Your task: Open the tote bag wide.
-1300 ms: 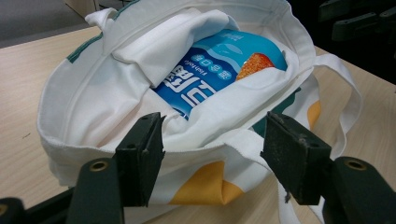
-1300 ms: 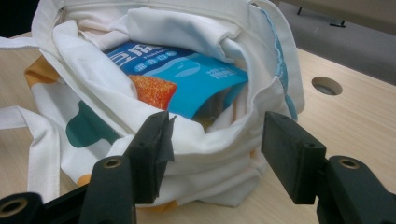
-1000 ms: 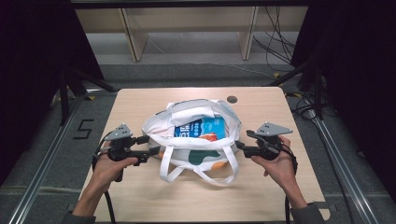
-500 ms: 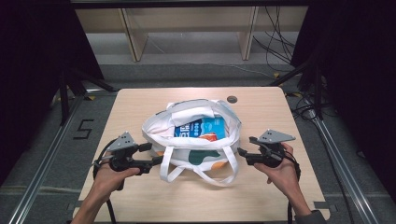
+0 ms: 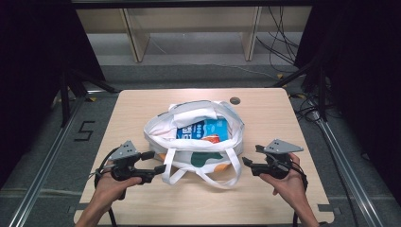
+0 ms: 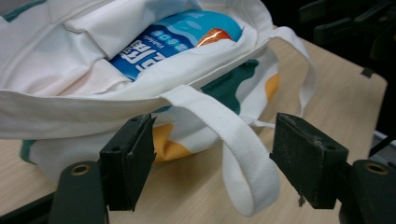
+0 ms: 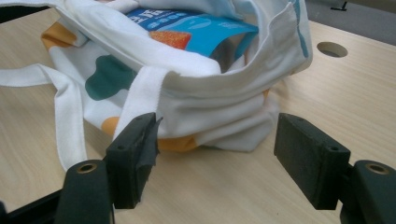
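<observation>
Lit evenly from above; worktop [image 5: 283,123] bright, surroundings nearly black. Soft shadows under bag [image 5: 198,142]. Slight glare on pouch [image 6: 215,35]. Near jaws softly blurred.

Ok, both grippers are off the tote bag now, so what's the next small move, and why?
Probably ease the left gripper forward and close on the white handle strap. Its fingers stand open with the strap looping between them, untouched. The tote bag rests on the table with the blue snack packet inside, and the right gripper is open, short of the bag's end.
</observation>
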### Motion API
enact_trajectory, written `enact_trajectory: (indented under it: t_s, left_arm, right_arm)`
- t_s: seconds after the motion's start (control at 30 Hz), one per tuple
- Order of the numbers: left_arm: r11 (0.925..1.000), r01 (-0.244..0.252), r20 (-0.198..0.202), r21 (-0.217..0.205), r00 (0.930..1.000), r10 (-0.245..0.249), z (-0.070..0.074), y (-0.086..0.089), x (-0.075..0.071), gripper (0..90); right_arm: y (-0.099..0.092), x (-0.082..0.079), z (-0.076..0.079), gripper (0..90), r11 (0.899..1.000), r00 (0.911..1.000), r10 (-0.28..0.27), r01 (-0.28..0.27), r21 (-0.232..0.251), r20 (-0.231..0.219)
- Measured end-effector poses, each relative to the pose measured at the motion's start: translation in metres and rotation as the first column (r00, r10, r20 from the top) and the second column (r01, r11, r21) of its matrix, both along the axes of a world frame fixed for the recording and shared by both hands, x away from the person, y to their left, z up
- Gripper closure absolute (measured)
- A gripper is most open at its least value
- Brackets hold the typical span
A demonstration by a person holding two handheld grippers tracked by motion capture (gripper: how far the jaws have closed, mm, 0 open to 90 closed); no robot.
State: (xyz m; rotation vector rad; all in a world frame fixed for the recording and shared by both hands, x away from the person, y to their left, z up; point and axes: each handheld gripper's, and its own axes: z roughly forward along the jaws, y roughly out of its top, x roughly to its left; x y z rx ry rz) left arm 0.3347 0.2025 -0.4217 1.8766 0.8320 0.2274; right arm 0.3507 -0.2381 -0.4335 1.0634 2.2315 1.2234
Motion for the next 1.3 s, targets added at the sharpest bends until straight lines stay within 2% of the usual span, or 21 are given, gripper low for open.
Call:
enact_trajectory:
  t_s: [0.17, 0.27, 0.3, 0.33, 0.37, 0.47, 0.57, 0.67, 0.73, 0.8, 0.83, 0.87, 0.9, 0.93, 0.97, 1.0, 1.03, 1.1, 1.13, 1.17, 1.3]
  left_arm:
    - [1.0000, 0.007, 0.010, -0.001, 0.9999, -0.007, 0.001, -0.001, -0.011, 28.8]
    - [1.0000, 0.010, 0.013, 0.002, 0.9999, -0.010, -0.001, -0.002, -0.016, 28.6]
    - [0.9999, 0.010, 0.014, 0.011, 0.9998, -0.011, -0.002, -0.003, -0.019, 28.4]
    - [0.9997, 0.014, 0.016, 0.017, 0.9998, -0.014, -0.003, -0.003, -0.020, 28.2]
    - [0.9998, 0.014, 0.012, 0.017, 0.9998, -0.014, -0.004, -0.004, -0.022, 28.1]
    - [0.9991, 0.020, 0.018, 0.037, 0.9996, -0.021, -0.009, -0.006, -0.027, 28.1]
    - [0.9985, 0.013, 0.024, 0.053, 0.9996, -0.014, -0.014, -0.008, -0.031, 27.8]
    - [0.9985, 0.014, 0.021, 0.053, 0.9997, -0.015, -0.019, -0.009, -0.035, 26.4]
    - [0.9985, 0.014, 0.027, 0.054, 0.9995, -0.016, -0.021, -0.010, -0.036, 26.3]
    - [0.9986, 0.012, 0.029, 0.051, 0.9995, -0.014, -0.023, -0.011, -0.039, 26.2]
    - [0.9976, 0.017, 0.032, 0.067, 0.9993, -0.019, -0.024, -0.011, -0.040, 26.2]
    - [0.9984, 0.015, 0.030, 0.054, 0.9994, -0.017, -0.026, -0.012, -0.042, 26.1]
    - [0.9980, 0.012, 0.037, 0.061, 0.9992, -0.015, -0.027, -0.011, -0.043, 25.8]
    - [0.9979, 0.009, 0.042, 0.065, 0.9991, -0.012, -0.028, -0.012, -0.045, 25.5]
    - [0.9981, 0.009, 0.038, 0.060, 0.9992, -0.011, -0.029, -0.012, -0.046, 25.4]
    - [0.9984, 0.005, 0.040, 0.056, 0.9992, -0.007, -0.031, -0.012, -0.048, 25.4]
    - [0.9984, -0.001, 0.040, 0.057, 0.9992, -0.002, -0.032, -0.012, -0.050, 25.1]
    - [0.9982, 0.002, 0.050, 0.061, 0.9987, -0.005, -0.034, -0.011, -0.052, 25.0]
    - [0.9985, -0.012, 0.050, 0.054, 0.9987, 0.009, -0.036, -0.012, -0.055, 25.0]
    - [0.9975, -0.012, 0.054, 0.069, 0.9985, 0.008, -0.039, -0.012, -0.056, 25.0]
    - [0.9975, -0.009, 0.043, 0.070, 0.9990, 0.006, -0.046, -0.015, -0.061, 24.9]
  right_arm:
    - [0.000, -0.006, -0.003, 29.7, 1.000, 0.9998, 0.017, -0.017, -0.009, 0.007]
    - [0.000, -0.012, -0.006, 29.6, 1.000, 1.0000, 0.005, -0.005, 0.004, 0.002]
    - [0.000, -0.015, -0.006, 29.6, 1.000, 0.9998, 0.007, -0.007, 0.006, -0.020]
    - [-0.002, -0.014, -0.007, 29.5, 1.000, 0.9998, 0.018, -0.018, 0.002, 0.010]
    - [-0.002, -0.017, -0.008, 29.4, 1.000, 0.9998, 0.017, -0.017, 0.010, -0.012]
    - [-0.001, -0.022, -0.011, 28.9, 0.999, 0.9997, 0.013, -0.013, 0.032, -0.020]
    - [-0.005, -0.027, -0.014, 28.8, 0.999, 0.9996, 0.030, -0.030, 0.011, 0.001]
    - [-0.004, -0.032, -0.018, 28.3, 0.999, 0.9994, 0.023, -0.022, 0.040, -0.027]
    - [-0.005, -0.031, -0.018, 28.2, 0.999, 0.9994, 0.032, -0.031, 0.027, -0.016]
    - [-0.006, -0.035, -0.020, 28.2, 1.000, 0.9994, 0.013, -0.012, 0.029, -0.032]
    - [-0.006, -0.036, -0.021, 28.1, 0.999, 0.9991, 0.020, -0.019, 0.036, -0.038]
    - [-0.006, -0.037, -0.023, 27.9, 0.999, 0.9993, 0.011, -0.009, 0.048, -0.036]
    - [-0.008, -0.036, -0.024, 27.6, 0.999, 0.9995, 0.027, -0.027, 0.027, -0.013]
    - [-0.009, -0.037, -0.025, 27.5, 0.999, 0.9997, 0.022, -0.022, 0.024, -0.012]
    - [-0.007, -0.041, -0.025, 27.5, 0.999, 0.9990, 0.012, -0.010, 0.051, -0.043]
    - [-0.009, -0.040, -0.026, 27.4, 0.999, 0.9996, 0.025, -0.024, 0.033, -0.017]
    - [-0.010, -0.042, -0.026, 27.2, 0.999, 0.9989, 0.031, -0.029, 0.038, -0.036]
    - [-0.009, -0.046, -0.027, 26.9, 0.999, 0.9992, 0.009, -0.007, 0.040, -0.039]
    - [-0.010, -0.046, -0.028, 26.5, 0.999, 0.9996, 0.023, -0.022, 0.029, -0.015]
    - [-0.008, -0.050, -0.028, 26.3, 0.999, 0.9985, 0.011, -0.009, 0.043, -0.053]
    - [-0.009, -0.055, -0.032, 24.9, 0.999, 0.9987, 0.015, -0.013, 0.033, -0.048]
